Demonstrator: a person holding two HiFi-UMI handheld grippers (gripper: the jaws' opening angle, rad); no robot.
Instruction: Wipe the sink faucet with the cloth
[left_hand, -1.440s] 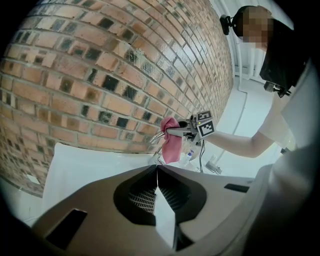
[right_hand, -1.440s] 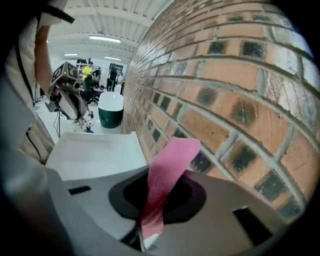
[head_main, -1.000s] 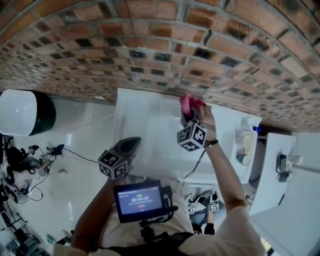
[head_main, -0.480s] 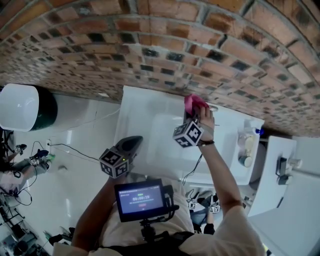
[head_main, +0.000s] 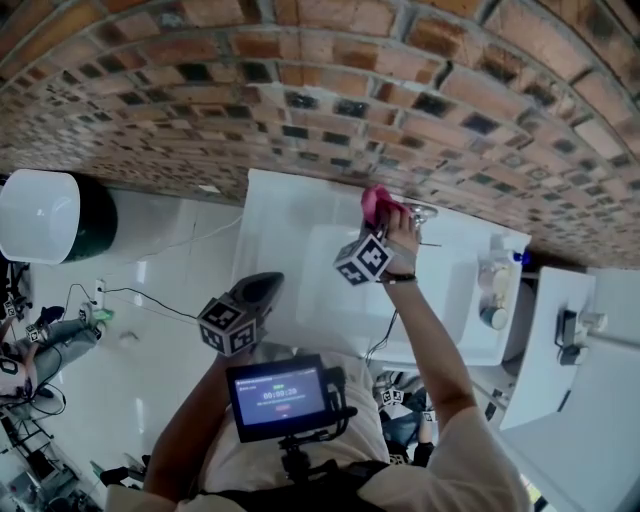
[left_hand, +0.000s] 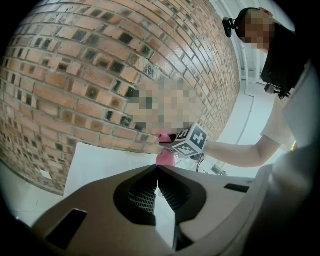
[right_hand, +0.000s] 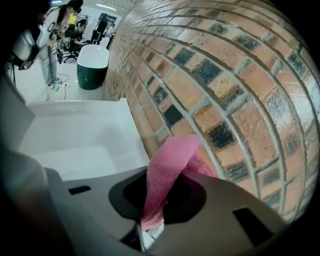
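The right gripper (right_hand: 152, 222) had its fingers pinched tight on the pink cloth (right_hand: 170, 165). The grip caught only the cloth's lower end, so the rest flopped up and forward past the tips. I'd guess that was the idea, since a loose flap out front is what does the wiping and the hard fingers stay off the metal. The cloth sat at the back of the white sink (head_main: 290, 215), close up against the brick wall (head_main: 300, 90).

The left gripper (left_hand: 157, 175) had its fingers fully together with nothing between them. It hung near the sink's front left corner, well away from the cloth, and looked parked while the other hand worked.

The faucet was the hard part to see. From the head view there was just a thin metal bit (head_main: 424, 212) poking out beside the cloth on its right, which I took for the faucet. I couldn't tell if the cloth was actually touching it. The right gripper view didn't help, because the cloth and the gripper's own body blocked whatever was beyond the tips. Some bottles (head_main: 492, 285) stood at the sink's right end, too small to make out. A tub (head_main: 40, 220) was cut off at the left edge.
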